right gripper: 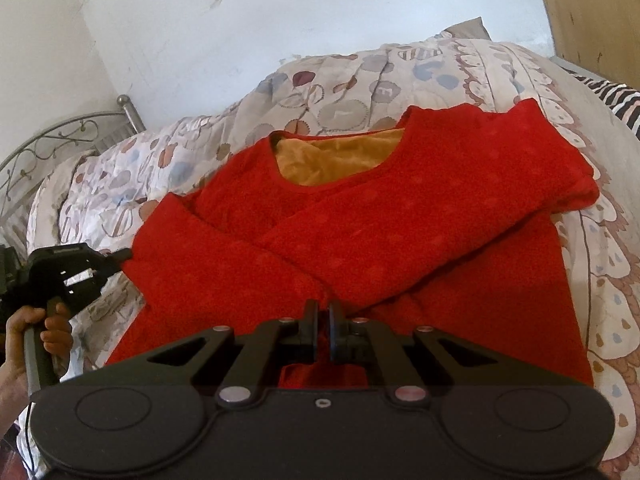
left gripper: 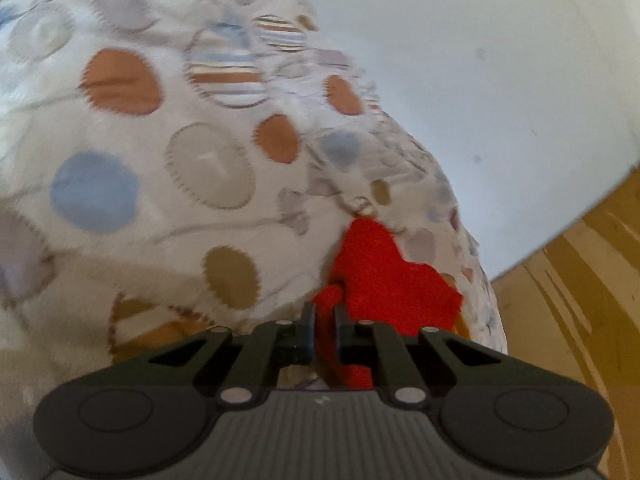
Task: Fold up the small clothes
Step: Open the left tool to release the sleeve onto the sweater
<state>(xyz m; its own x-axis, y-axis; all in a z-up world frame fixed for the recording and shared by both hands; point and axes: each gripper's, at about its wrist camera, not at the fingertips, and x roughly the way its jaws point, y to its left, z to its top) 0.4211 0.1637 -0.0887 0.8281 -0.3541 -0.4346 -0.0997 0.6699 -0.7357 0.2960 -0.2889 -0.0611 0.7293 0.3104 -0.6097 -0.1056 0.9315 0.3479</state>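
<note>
right wrist view: a red top (right gripper: 400,240) with an orange lining lies flat on a patterned quilt (right gripper: 192,152) over a bed, one sleeve folded across the chest.
a white wall (right gripper: 280,12) rises behind, and a metal bedstead (right gripper: 52,140) shows at the left edge. the right gripper (right gripper: 323,312) has its fingers drawn together at the top's near hem, red cloth beneath them. the left gripper (left gripper: 323,316), held in a hand (right gripper: 36,328), is clamped on the red cuff at the top's left side.
</note>
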